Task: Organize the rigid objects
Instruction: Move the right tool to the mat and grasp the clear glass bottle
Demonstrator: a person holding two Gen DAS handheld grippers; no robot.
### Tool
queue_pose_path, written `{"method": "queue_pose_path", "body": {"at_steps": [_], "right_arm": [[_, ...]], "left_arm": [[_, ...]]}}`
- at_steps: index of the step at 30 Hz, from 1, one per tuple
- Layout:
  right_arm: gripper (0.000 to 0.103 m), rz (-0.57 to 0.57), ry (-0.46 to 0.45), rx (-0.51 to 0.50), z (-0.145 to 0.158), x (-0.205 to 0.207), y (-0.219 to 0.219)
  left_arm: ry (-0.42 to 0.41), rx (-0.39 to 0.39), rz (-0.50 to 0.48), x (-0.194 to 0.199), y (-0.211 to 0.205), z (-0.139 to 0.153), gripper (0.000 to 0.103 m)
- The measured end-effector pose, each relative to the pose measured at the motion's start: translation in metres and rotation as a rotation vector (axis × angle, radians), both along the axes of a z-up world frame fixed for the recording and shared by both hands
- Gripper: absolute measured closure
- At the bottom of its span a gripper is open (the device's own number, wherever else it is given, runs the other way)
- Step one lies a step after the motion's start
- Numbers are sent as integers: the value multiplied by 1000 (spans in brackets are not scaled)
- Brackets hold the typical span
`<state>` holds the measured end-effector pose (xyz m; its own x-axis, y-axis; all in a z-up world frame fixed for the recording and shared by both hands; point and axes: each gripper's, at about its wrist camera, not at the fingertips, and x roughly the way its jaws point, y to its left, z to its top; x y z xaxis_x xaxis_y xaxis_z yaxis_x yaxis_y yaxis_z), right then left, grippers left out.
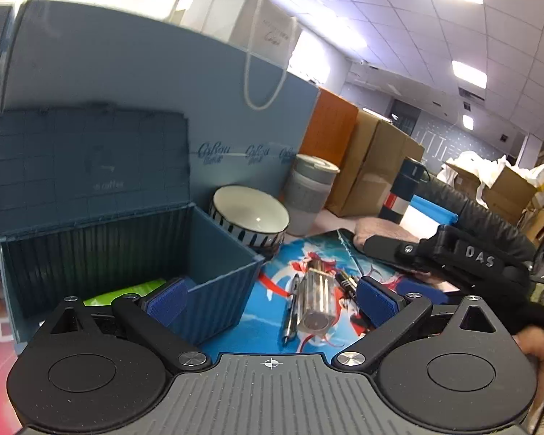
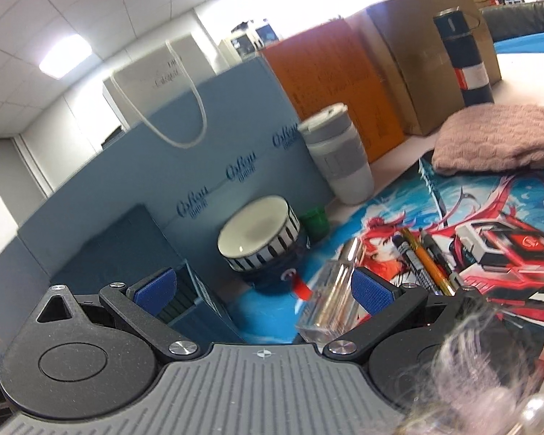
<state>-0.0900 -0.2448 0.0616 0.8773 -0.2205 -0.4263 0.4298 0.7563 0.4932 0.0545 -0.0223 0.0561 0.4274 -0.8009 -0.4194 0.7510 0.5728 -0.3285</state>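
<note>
Barely underway: clear lipstick tube (image 1: 317,301) and pens (image 1: 292,306) lying on the printed mat (image 1: 308,250) beside the open blue box (image 1: 134,253). Left gripper (image 1: 270,301) spread wide, empty; right gripper (image 2: 264,290) likewise. Boxing all left.

Both handheld units share one build. Left gripper (image 1: 270,299): grey ribbed central plate with a small white crosshair mark, black disc housings either side, black linkage arms fixed with silver screws, blue textured pads (image 1: 167,302) on the fingers. Right gripper (image 2: 263,290): identical plate, discs, screws and blue pads (image 2: 371,295). Seen from the left camera, its black side casing carries white "DAS" lettering. The person's sleeve (image 1: 453,199) is dark and ribbed.
</note>
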Motion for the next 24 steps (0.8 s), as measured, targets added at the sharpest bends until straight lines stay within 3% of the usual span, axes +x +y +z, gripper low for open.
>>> {"method": "queue_pose_path", "body": {"at_steps": [14, 24], "right_arm": [[1, 8, 89, 83, -32, 28, -17], [5, -72, 73, 79, -32, 27, -19]], "left_arm": [[61, -32, 50, 19, 9, -7, 2], [66, -79, 51, 23, 20, 0, 2]]}}
